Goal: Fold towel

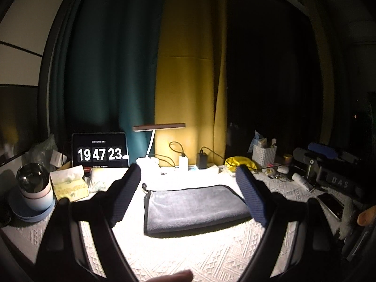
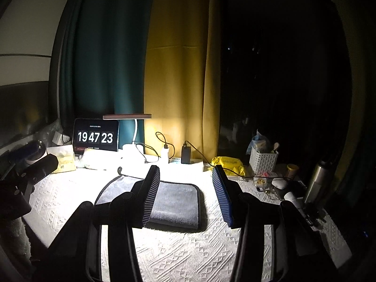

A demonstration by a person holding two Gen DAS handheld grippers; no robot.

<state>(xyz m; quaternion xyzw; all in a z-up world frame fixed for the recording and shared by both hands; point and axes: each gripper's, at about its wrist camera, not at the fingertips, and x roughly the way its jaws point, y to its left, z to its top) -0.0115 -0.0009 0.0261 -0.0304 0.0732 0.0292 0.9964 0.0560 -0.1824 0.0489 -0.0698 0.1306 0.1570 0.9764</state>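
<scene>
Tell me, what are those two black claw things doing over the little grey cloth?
A person holds a two-finger gripper in each hand above a grey towel with dark trim that lies folded on the white patterned tablecloth under a white desk lamp. The left gripper and the right gripper are both open and hold nothing. Neither seems to touch the towel.
</scene>
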